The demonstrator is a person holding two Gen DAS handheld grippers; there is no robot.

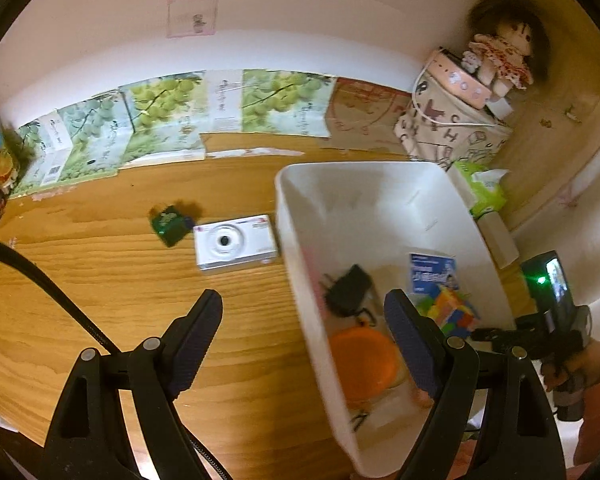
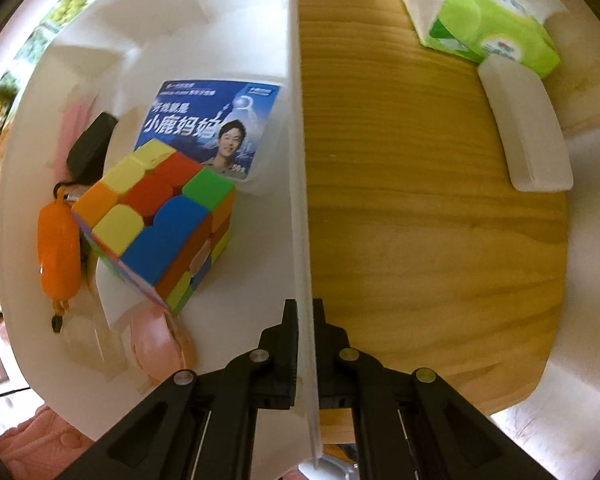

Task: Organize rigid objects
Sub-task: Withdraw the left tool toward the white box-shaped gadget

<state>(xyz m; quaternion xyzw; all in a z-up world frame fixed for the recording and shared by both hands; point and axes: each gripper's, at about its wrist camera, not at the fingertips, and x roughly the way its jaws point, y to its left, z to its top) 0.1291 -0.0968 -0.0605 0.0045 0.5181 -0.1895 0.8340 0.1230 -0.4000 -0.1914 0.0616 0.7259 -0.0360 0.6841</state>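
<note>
Fingers of my left gripper (image 1: 300,340) stand wide apart, empty; my right gripper (image 2: 303,312) is clamped on the bin (image 2: 300,160) wall. Ahead, between the left fingers, lies the camera (image 1: 236,245), long side crosswise, nearer my left hand.

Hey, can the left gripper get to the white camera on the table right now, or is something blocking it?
Probably yes. The left gripper is open and empty, and bare table lies between it and the white camera. The white bin stands beside the camera, which may crowd that side.
</note>
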